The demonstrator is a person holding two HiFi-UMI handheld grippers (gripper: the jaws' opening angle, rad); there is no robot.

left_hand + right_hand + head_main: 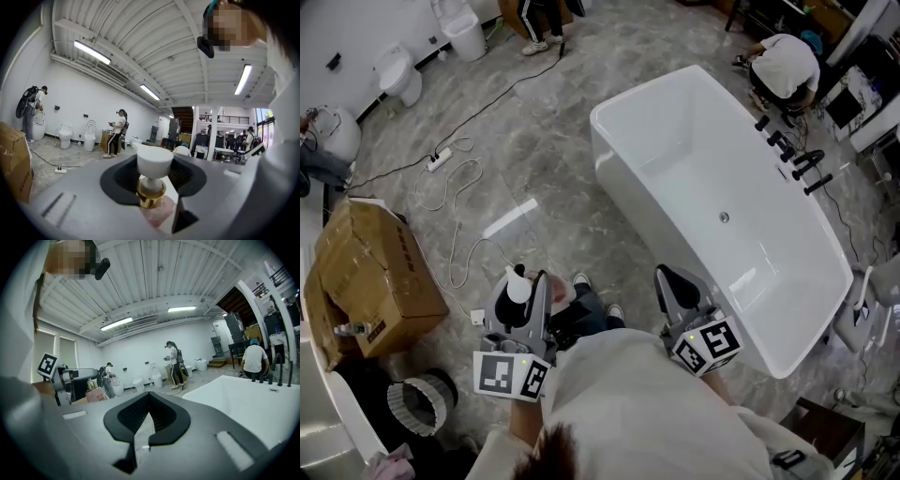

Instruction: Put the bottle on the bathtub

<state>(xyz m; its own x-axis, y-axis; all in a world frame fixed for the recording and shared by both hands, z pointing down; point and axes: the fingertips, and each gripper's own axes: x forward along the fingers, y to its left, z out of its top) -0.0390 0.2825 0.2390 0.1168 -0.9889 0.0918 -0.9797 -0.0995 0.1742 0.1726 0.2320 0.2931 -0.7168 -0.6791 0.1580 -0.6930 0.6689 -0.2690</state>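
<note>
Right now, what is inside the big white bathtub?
Only a small round drain in the white floor of the bathtub; nothing else lies in it. The near rim hides part of the inner wall below it.

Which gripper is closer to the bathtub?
Right. The right gripper hangs just beside the bathtub, at its near wall; the left gripper, holding the bottle, is farther off over the floor.
</note>
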